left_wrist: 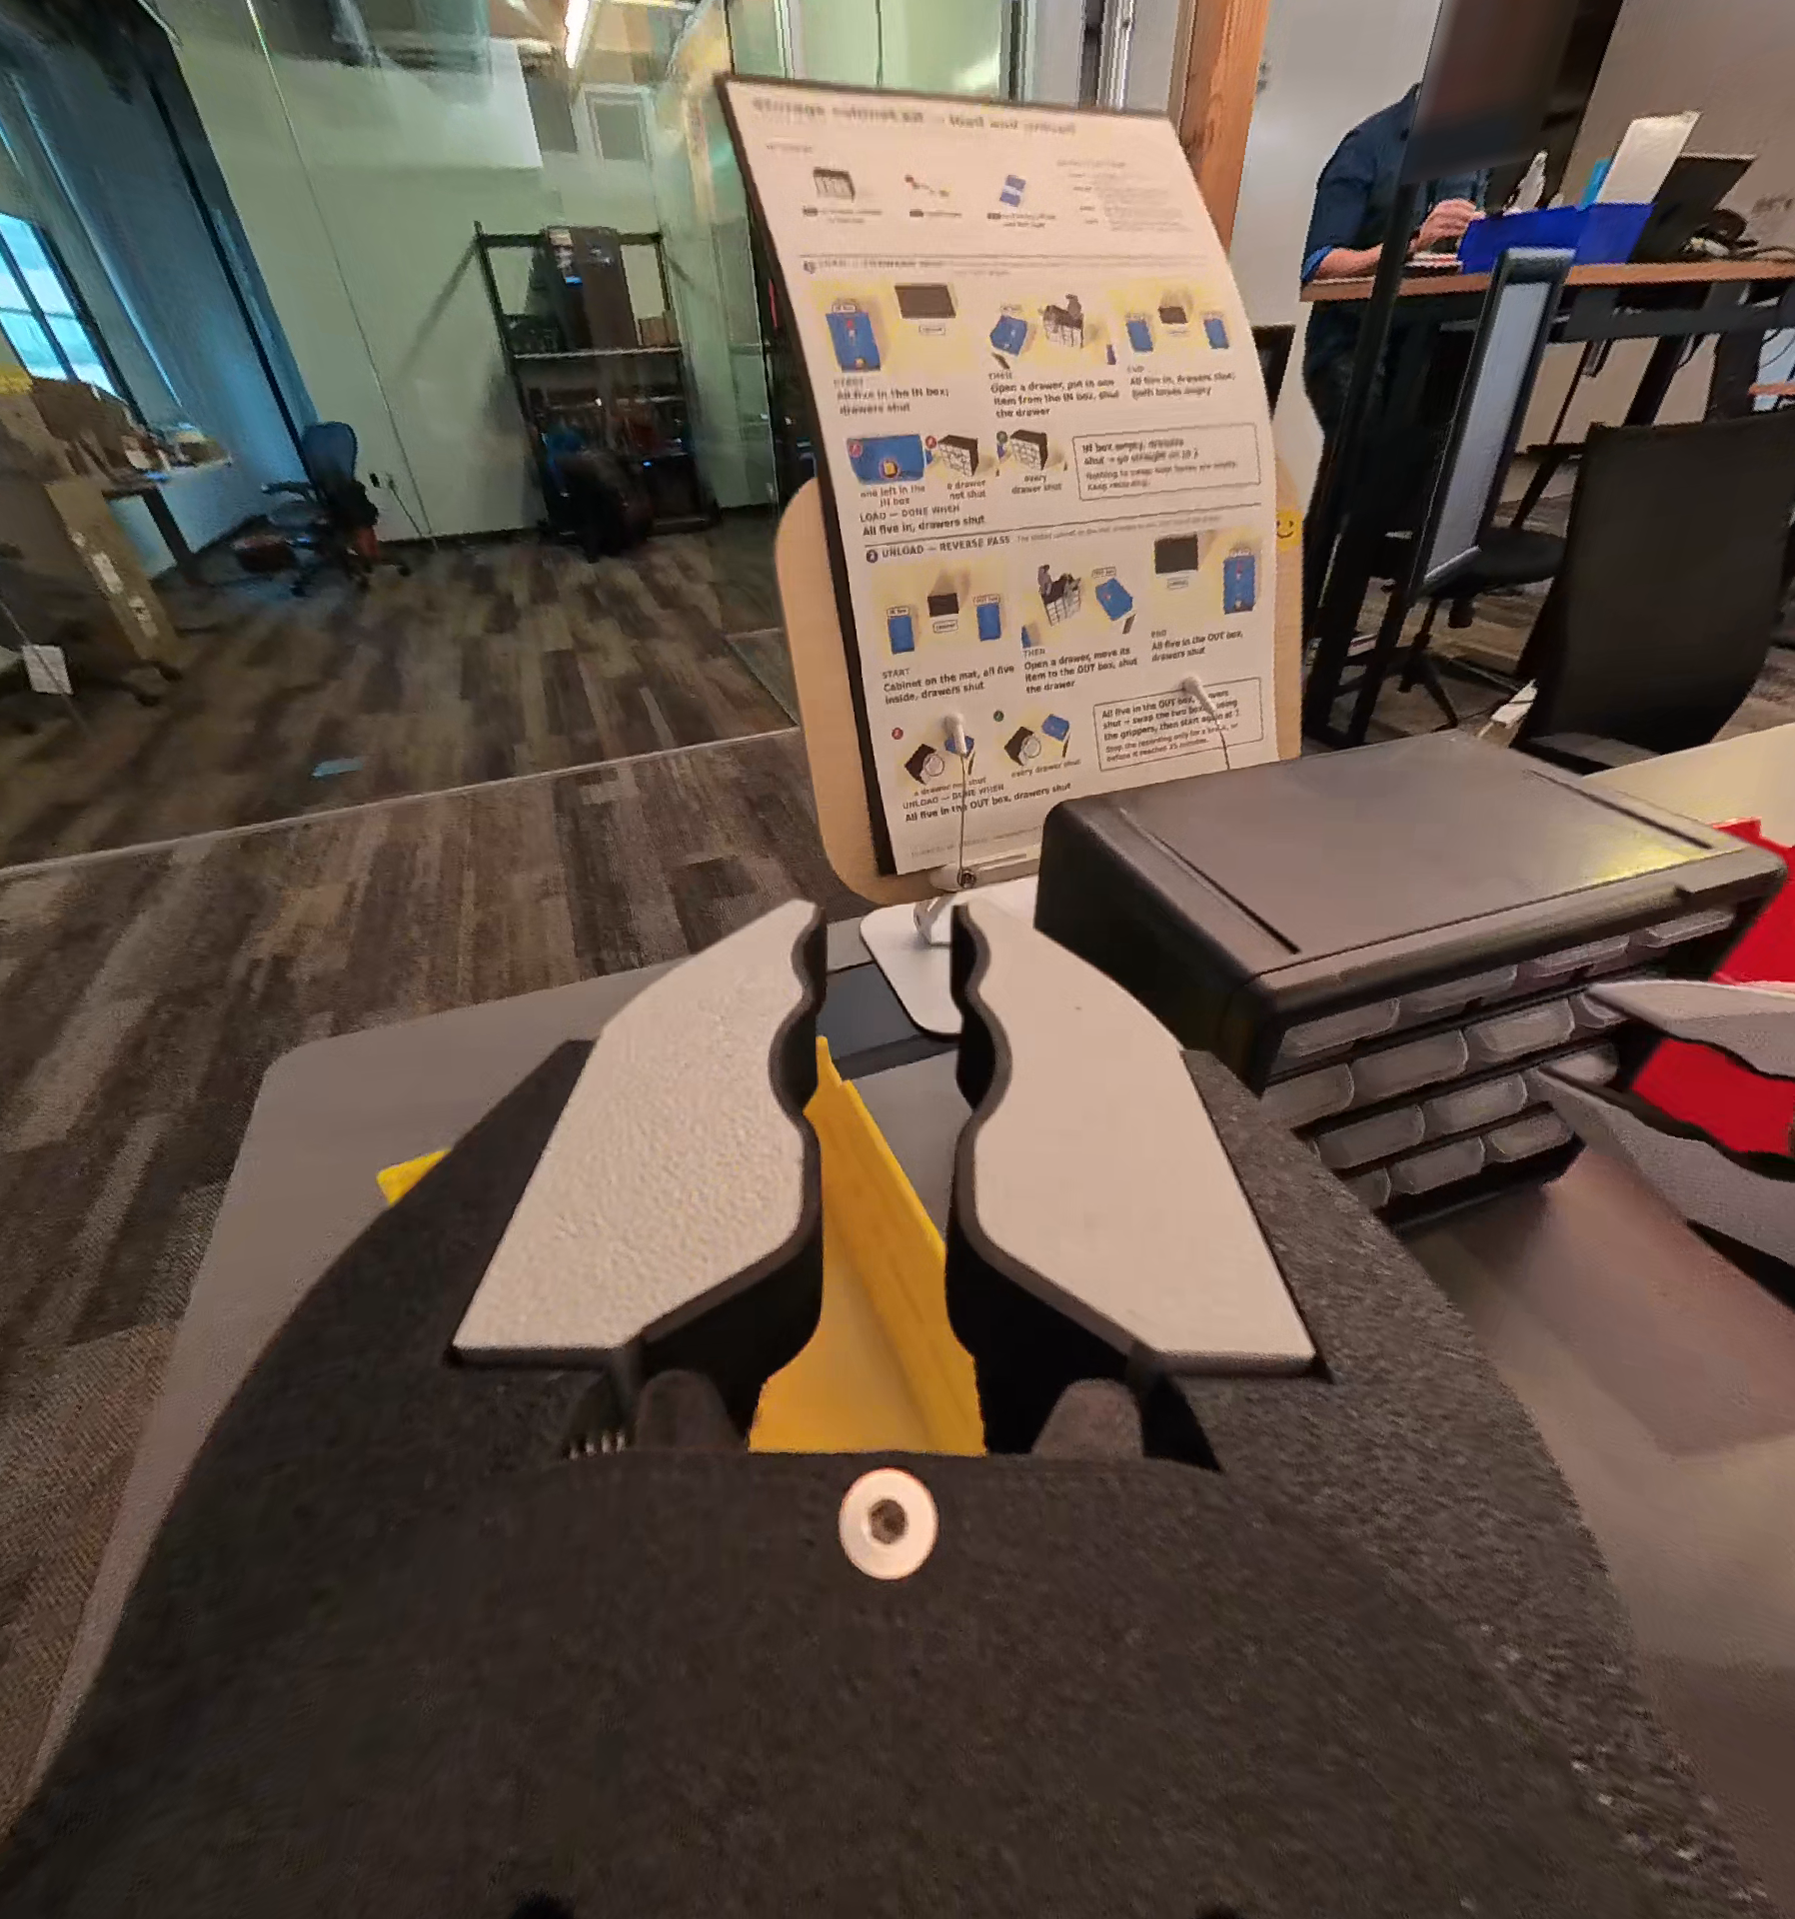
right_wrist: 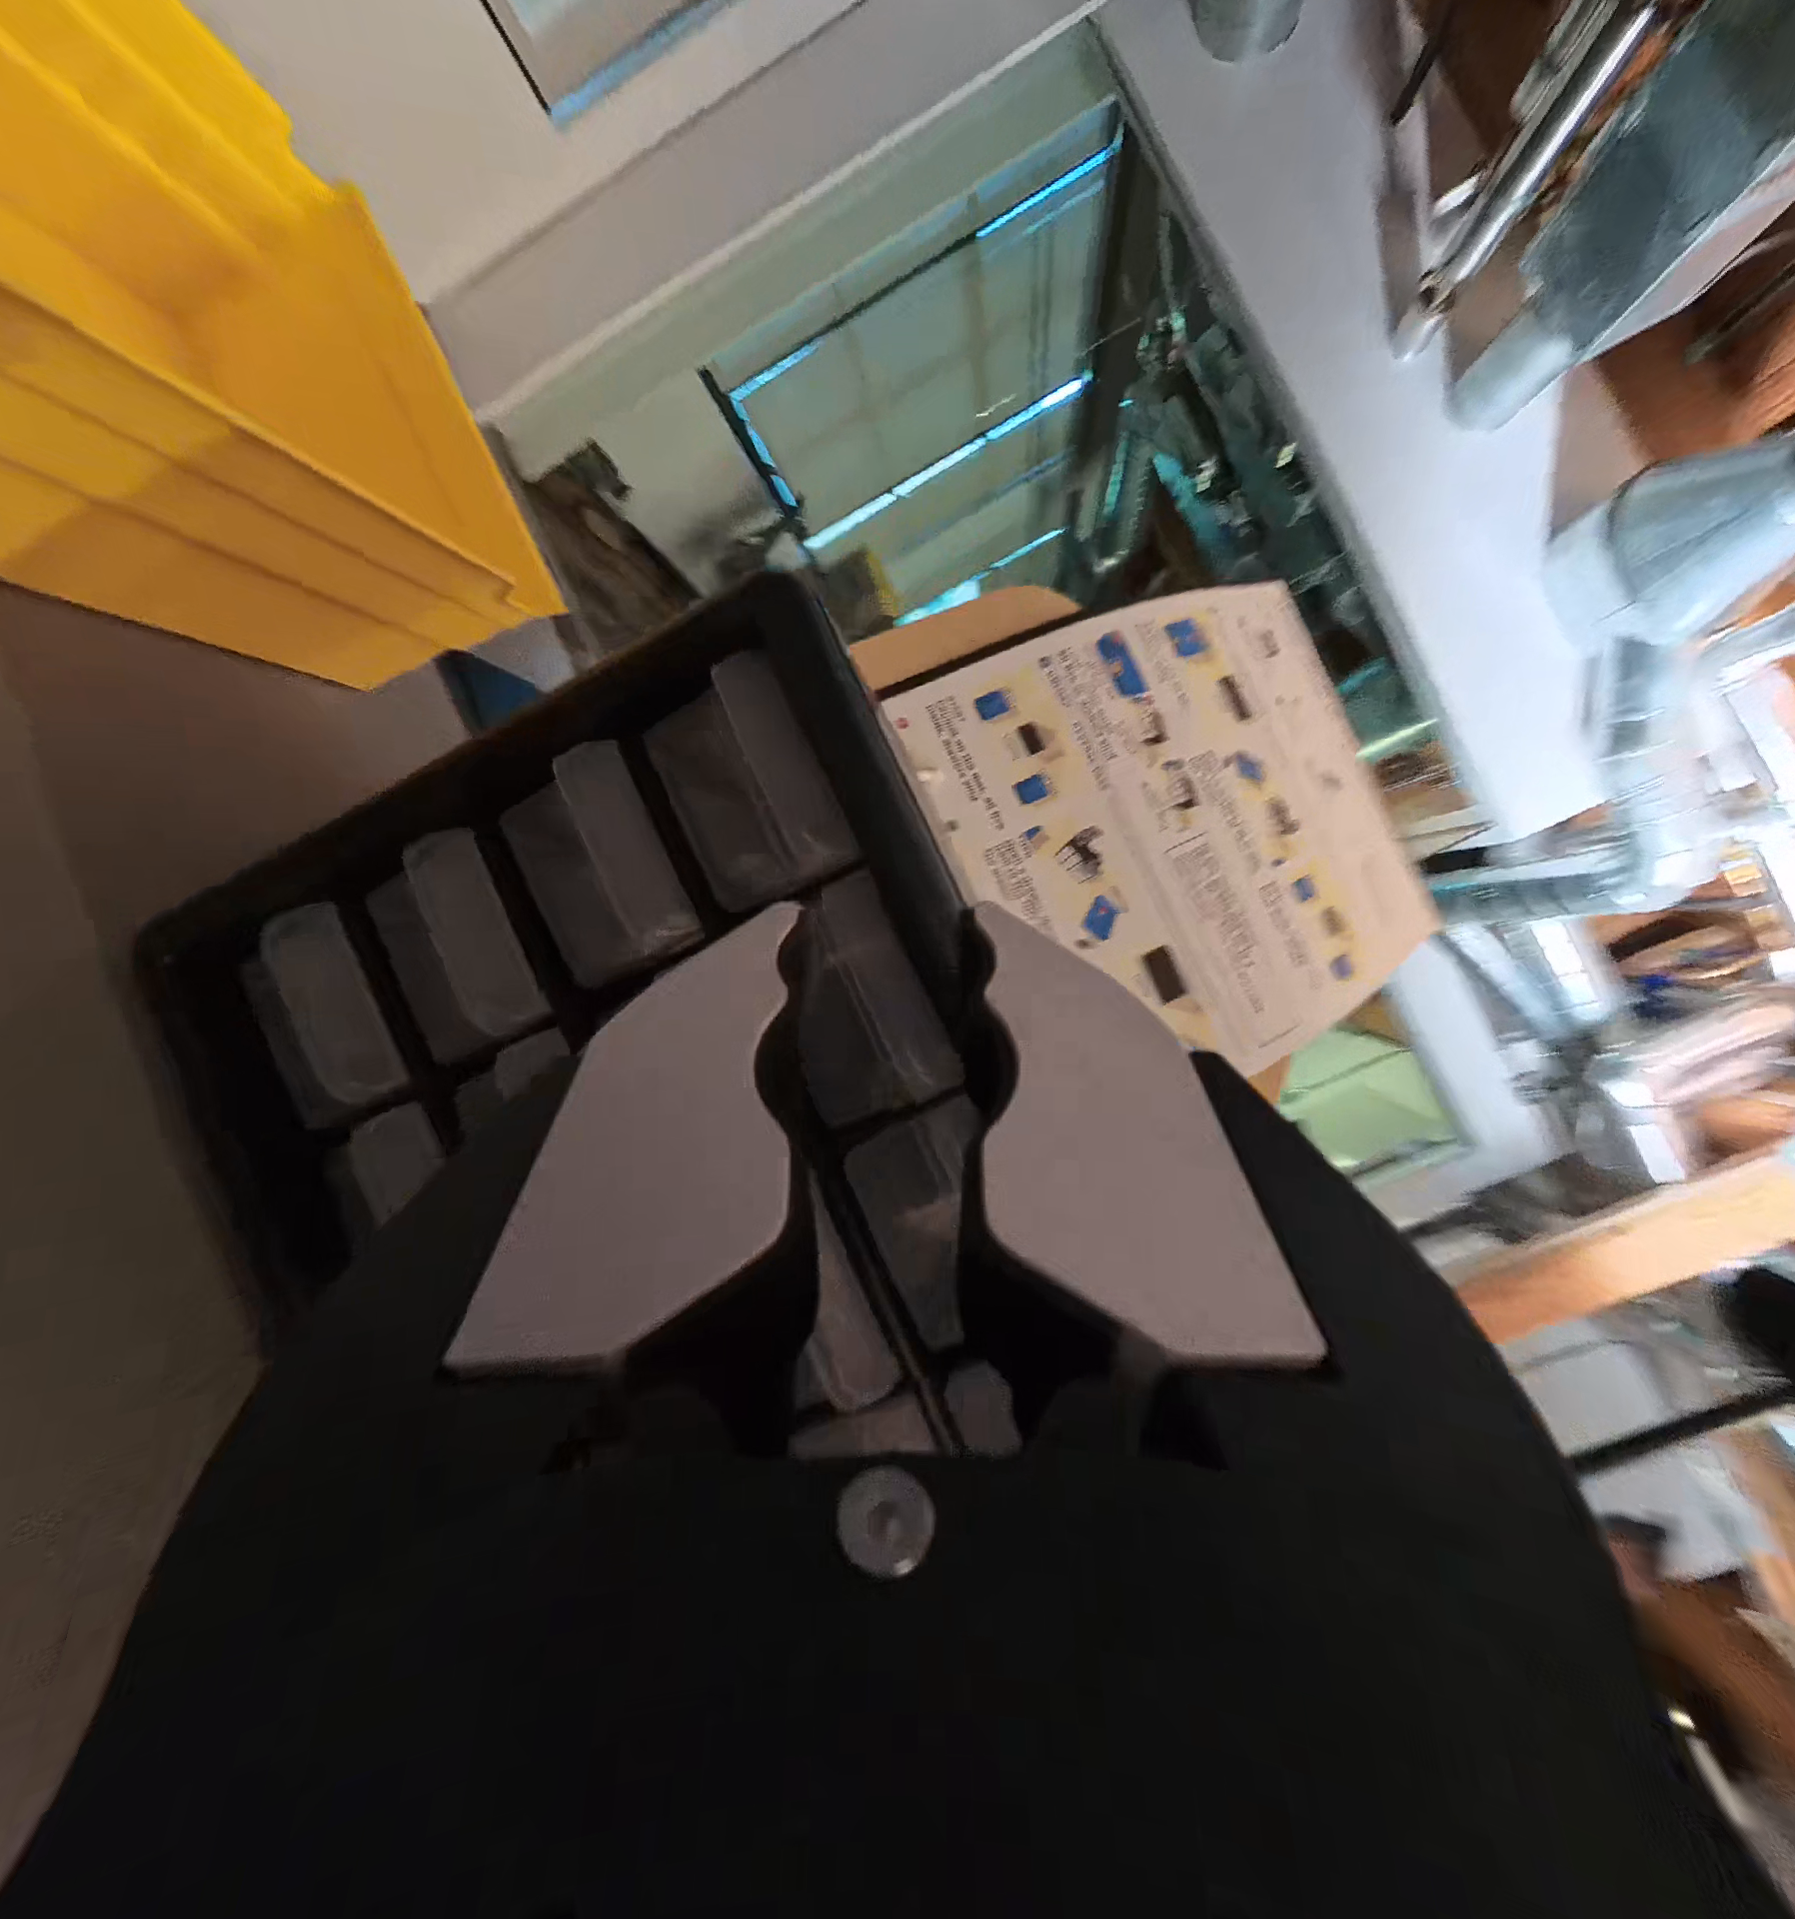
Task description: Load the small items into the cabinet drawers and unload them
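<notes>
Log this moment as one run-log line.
left gripper: open over yellow bin | right gripper: open at cabinet drawers | drawers: shut

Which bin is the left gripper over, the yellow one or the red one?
The yellow bin: it shows between the left gripper's jaws. The red bin lies beyond the cabinet, near the right gripper.

Grey-fingered black tool [left_wrist: 885,997], white screw [left_wrist: 887,1523]
</notes>
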